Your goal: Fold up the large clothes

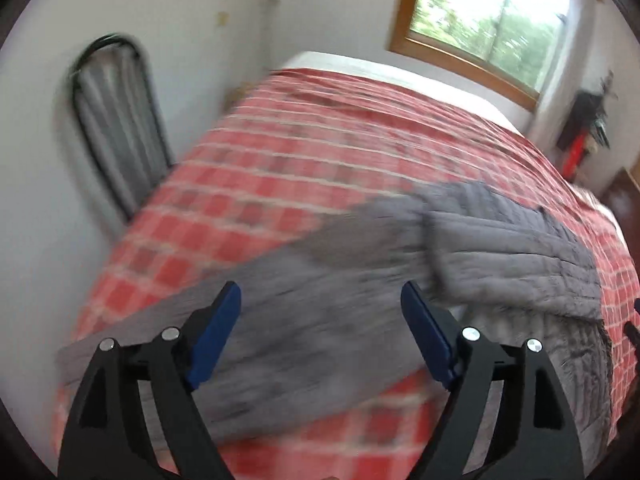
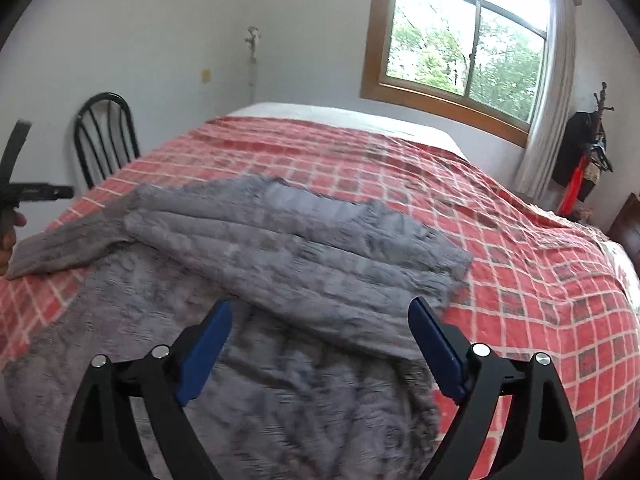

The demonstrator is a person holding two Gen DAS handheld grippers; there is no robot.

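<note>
One grey quilted garment (image 2: 280,248) lies on the bed (image 2: 520,280), spread over the red checked bedspread near the bed's near edge. A folded-over layer rests across the garment's middle, and one sleeve (image 2: 68,246) trails out to the left.

The left hand-held gripper (image 1: 320,300) hovers above the grey fabric with its jaws wide apart and nothing between them (this view is motion-blurred). The right hand-held gripper (image 2: 320,316) is likewise spread wide and empty, poised over the near edge of the folded layer.

Handling, as a judgement: the garment appears soft, padded and limp, moderately bulky but not heavy. It will sag and drape when lifted, so it needs two holds. Take hold at edges or corners, where the fabric is thin enough for the pads: the sleeve end at left and the folded layer's right corner (image 2: 456,268).

Count: one garment, one bed, two hand-held grippers, one chair (image 2: 106,136), one window (image 2: 464,44).
</note>
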